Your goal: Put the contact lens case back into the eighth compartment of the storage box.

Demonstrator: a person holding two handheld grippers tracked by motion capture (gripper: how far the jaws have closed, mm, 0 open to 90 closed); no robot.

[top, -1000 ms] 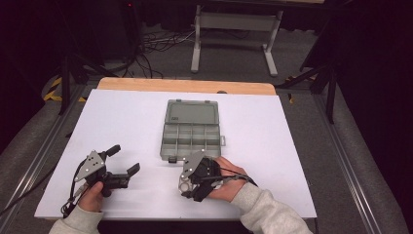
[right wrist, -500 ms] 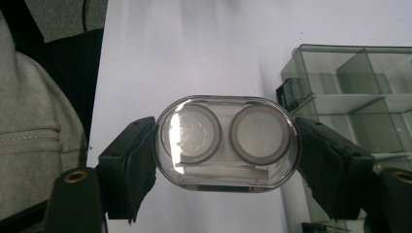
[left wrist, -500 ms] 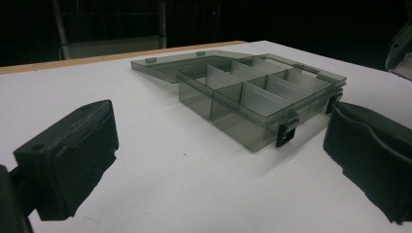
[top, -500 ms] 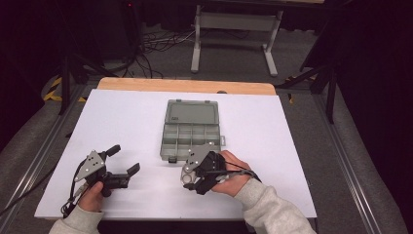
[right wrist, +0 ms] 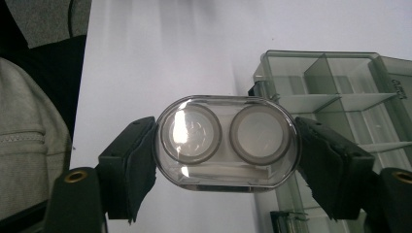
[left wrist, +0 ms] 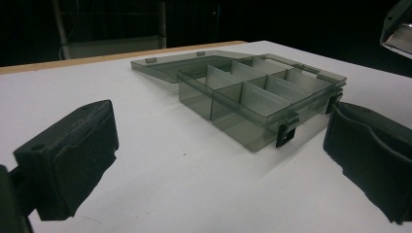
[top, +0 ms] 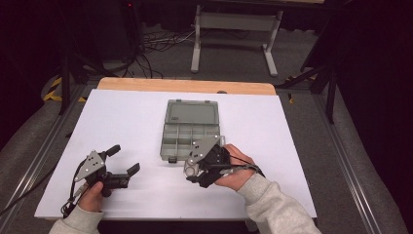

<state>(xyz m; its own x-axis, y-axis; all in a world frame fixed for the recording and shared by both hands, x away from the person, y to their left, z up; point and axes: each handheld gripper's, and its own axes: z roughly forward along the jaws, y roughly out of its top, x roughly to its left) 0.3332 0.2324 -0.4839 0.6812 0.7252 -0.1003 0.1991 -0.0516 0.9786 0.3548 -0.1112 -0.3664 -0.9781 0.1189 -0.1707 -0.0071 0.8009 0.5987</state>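
Clear plastic, oval, with two round discs inside — a small case sits clamped between the jaws of the right gripper, held over the white table just beside the near right corner of a smoky grey compartment box. That box lies open at the table's middle, lid folded flat behind it. The left gripper rests near the table's front left, well apart from the box — jaws wide apart, nothing between them.
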